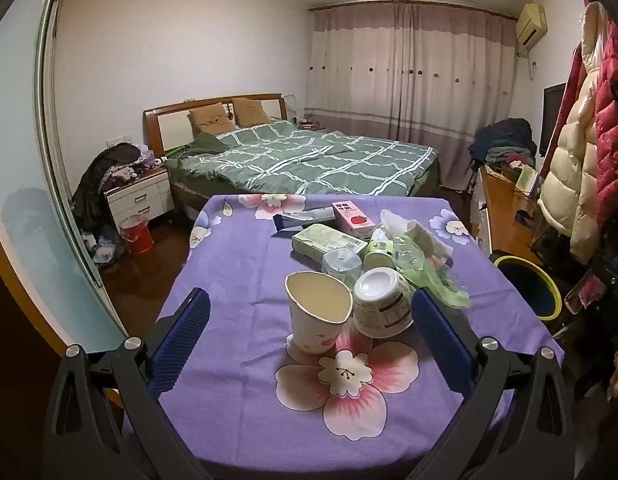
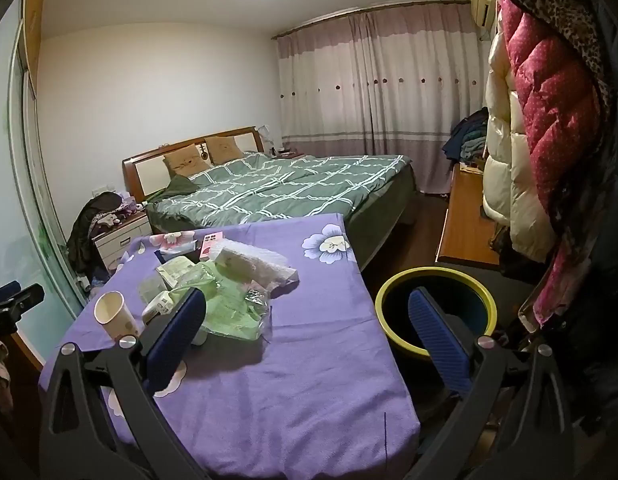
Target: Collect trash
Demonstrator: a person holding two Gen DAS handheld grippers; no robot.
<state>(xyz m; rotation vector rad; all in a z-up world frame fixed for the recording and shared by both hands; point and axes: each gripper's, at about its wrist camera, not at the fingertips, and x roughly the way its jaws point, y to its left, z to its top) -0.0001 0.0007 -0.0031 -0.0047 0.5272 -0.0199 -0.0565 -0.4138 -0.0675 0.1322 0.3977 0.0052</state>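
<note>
The left tongs point(image 1: 309, 320) hang wide open and empty around the paper cup point(image 1: 317, 312), ahead of the trash pile on the tabletop point(image 1: 237, 272). The right tongs point(image 2: 309, 332), also open and empty, hover beside the bin point(image 2: 436, 312). The step looks like grasping the cup; next, closing gently.

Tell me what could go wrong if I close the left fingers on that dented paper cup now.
1. The paper cup touches the tipped white tub; closing the open left gripper may nudge the tub into the pile.
2. The cup's rim is already bent, so it may crush or slip.
3. The bin stands off the table's right side, beside the open right gripper; carrying across passes over the loose green plastic bag.
</note>
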